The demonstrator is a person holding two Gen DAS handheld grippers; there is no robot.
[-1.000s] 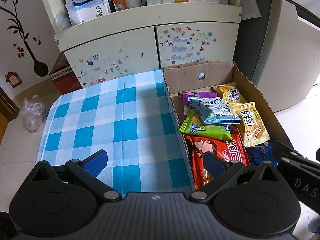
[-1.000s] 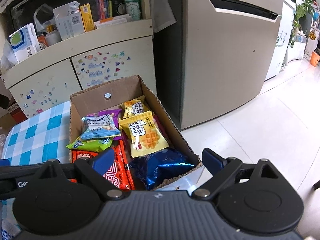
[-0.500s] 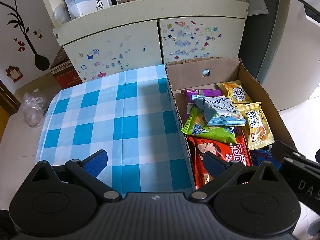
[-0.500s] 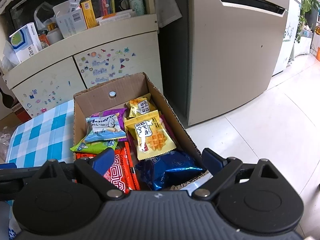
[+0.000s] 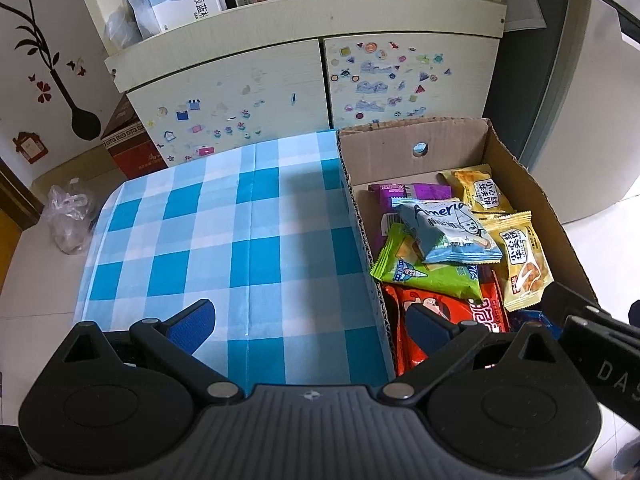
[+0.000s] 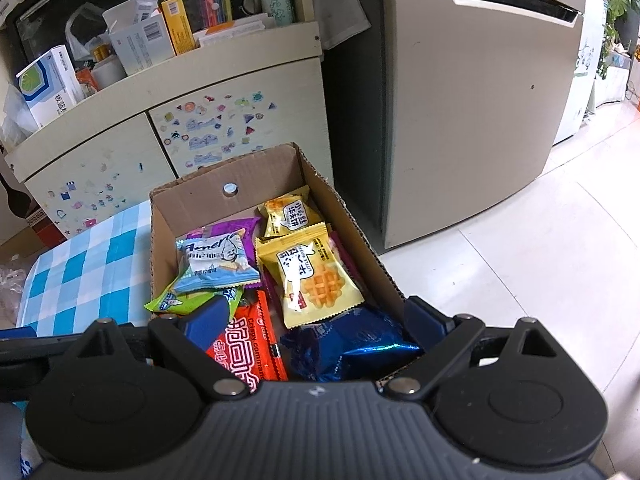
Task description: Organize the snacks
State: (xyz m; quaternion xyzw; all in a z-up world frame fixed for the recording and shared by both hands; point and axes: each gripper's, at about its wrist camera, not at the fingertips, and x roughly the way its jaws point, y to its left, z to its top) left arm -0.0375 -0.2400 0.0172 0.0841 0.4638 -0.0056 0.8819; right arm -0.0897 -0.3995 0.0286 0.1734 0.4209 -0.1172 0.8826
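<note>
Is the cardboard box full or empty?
Fairly full. The cardboard box holds many snack packets: yellow waffle packets, a red one, a blue foil one, overlapping and hiding most of its floor.

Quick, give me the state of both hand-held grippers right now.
Left hand-held gripper: open, holding nothing.
Right hand-held gripper: open, holding nothing.

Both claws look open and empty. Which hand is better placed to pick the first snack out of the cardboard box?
Probably the right. Its claw hangs open over the cardboard box, straddling the red packet and blue packet. The left claw is open too, but straddles the box's wall, half over the checked cloth.
</note>
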